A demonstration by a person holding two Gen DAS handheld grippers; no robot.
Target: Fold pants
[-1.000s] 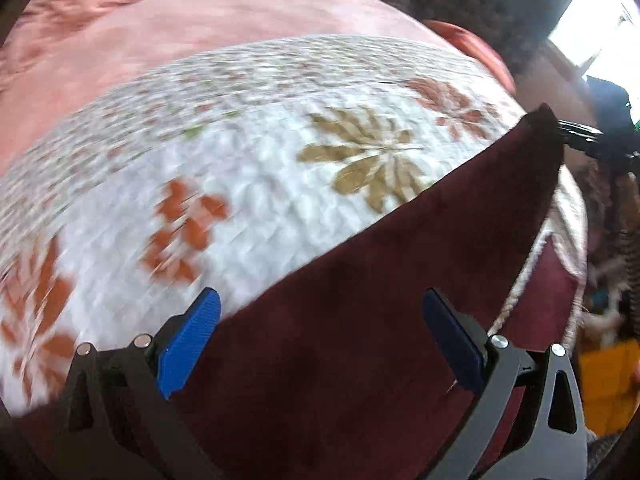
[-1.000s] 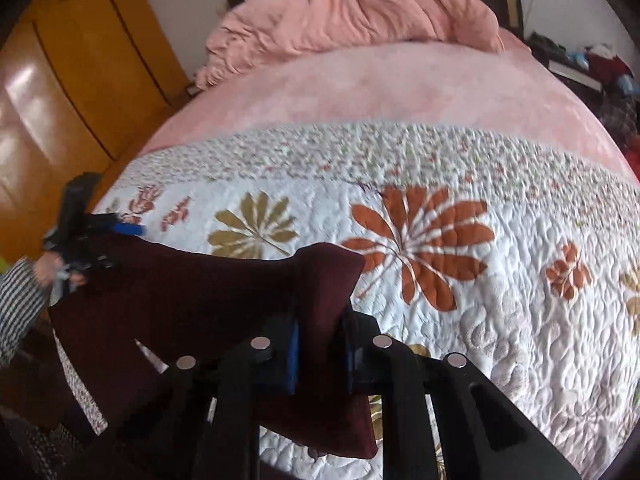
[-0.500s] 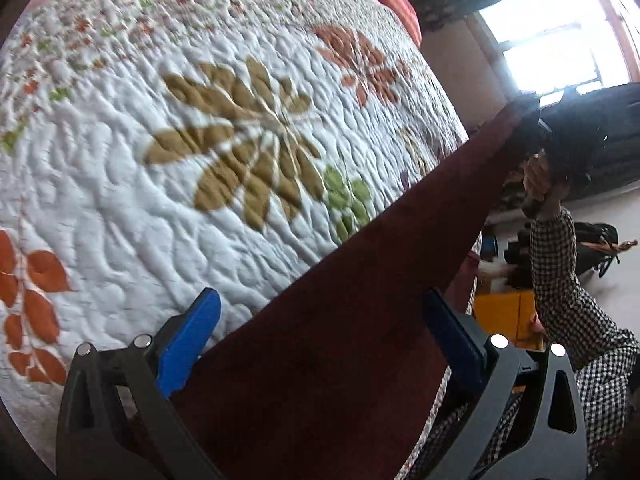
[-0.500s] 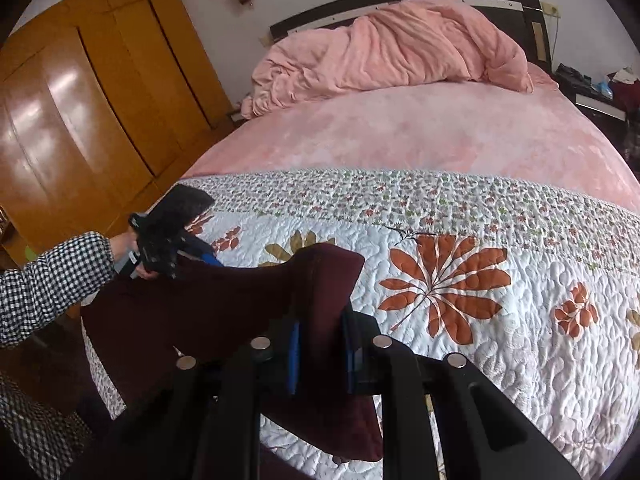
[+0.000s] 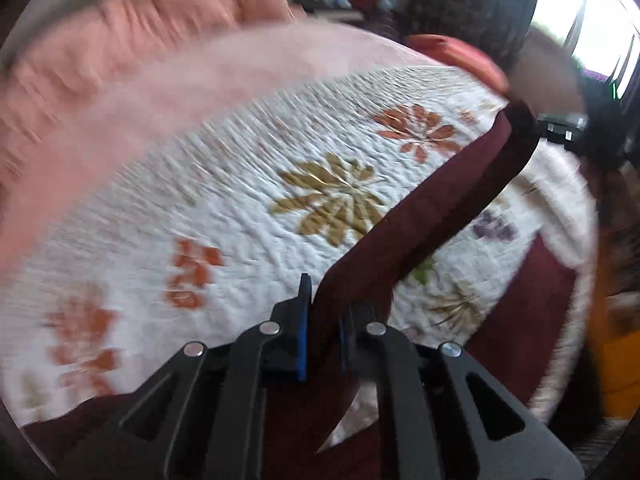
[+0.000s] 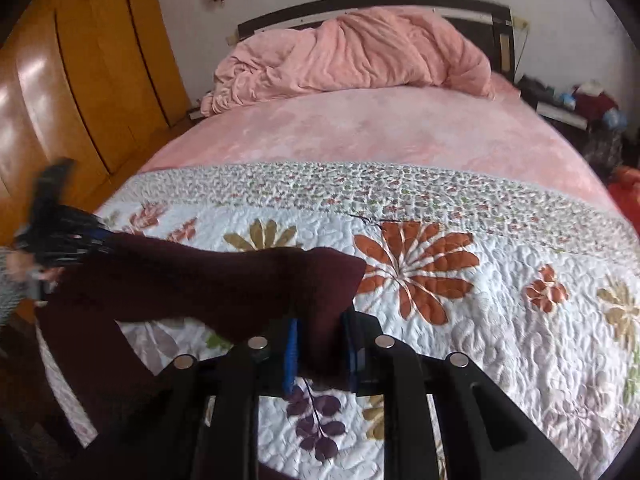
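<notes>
Left gripper (image 5: 322, 340) and right gripper (image 6: 320, 354) each clamped on the maroon pants (image 6: 224, 280) — cloth stretched between them above the near floral quilt (image 6: 500, 320)

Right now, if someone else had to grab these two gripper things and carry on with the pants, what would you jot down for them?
Left gripper: shut on one end of the dark maroon pants.
Right gripper: shut on the other end of the pants.
Where things are: the pants hang stretched between the two grippers, held up above the flowered quilt at the foot of the bed. Part of the fabric droops over the bed's edge.
Done: both ends are gripped and lifted. No fold shows yet.
Left: probably lay the pants flat on the quilt, bring the ends together, smooth, and let go.
</notes>
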